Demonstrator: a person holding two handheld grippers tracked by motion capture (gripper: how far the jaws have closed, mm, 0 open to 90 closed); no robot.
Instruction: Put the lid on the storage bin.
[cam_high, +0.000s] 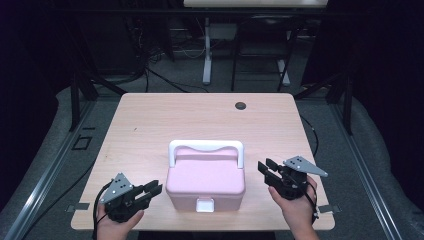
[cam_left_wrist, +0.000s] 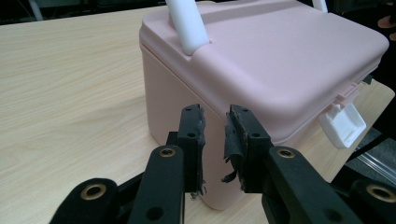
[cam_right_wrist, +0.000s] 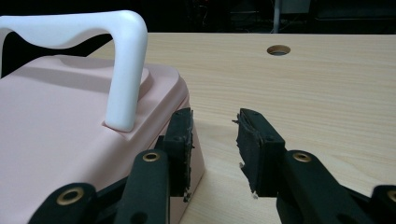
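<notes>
Left tongs (cam_left_wrist: 215, 140) face the box's (cam_left_wrist: 280, 60) white latch (cam_left_wrist: 343, 123).

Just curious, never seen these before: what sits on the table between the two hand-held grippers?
A pink box with a white handle and white front latch stands between the left gripper and the right gripper, seen in the high view.

Smooth matt plastic box (cam_high: 205, 182), probably wood-grain table (cam_high: 150, 120).
</notes>
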